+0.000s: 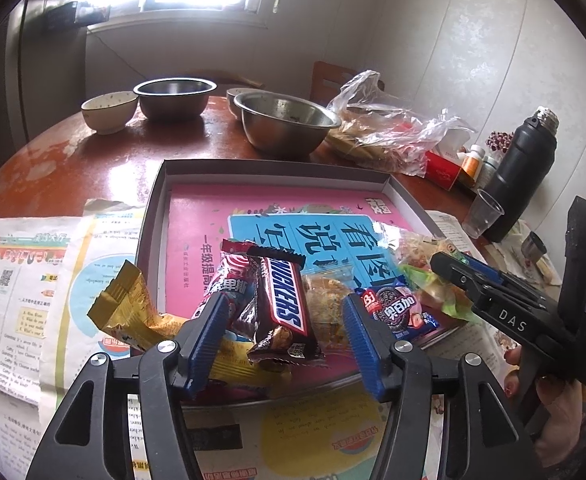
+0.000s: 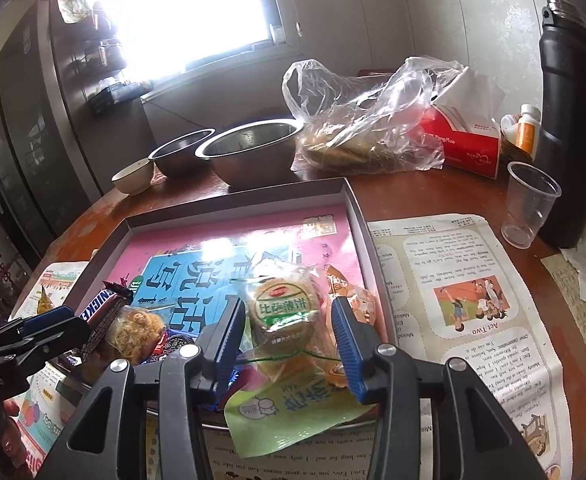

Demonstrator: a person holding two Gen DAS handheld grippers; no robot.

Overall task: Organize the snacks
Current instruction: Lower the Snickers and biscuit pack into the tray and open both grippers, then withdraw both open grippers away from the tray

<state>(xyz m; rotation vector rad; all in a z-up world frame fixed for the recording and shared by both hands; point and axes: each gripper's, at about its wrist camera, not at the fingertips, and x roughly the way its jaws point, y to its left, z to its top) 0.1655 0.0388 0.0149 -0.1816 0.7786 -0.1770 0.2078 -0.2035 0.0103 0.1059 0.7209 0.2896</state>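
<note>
Snack pile at near edge of shallow grey cardboard tray (image 1: 155,216). Left gripper (image 1: 285,338) half open, straddles brown Snickers bar (image 1: 283,300), pads clear. Right gripper (image 2: 291,344) brackets green-label round pastry in clear wrap (image 2: 289,312), contact unclear. Wrappers light, slick, crinkly; pastry crushable: take across middle, gently.

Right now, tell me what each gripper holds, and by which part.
Nothing is held. The left gripper stands open around the Snickers bar, pads clear. The right gripper stands open around the round green-labelled cake, not pressing it.
</note>
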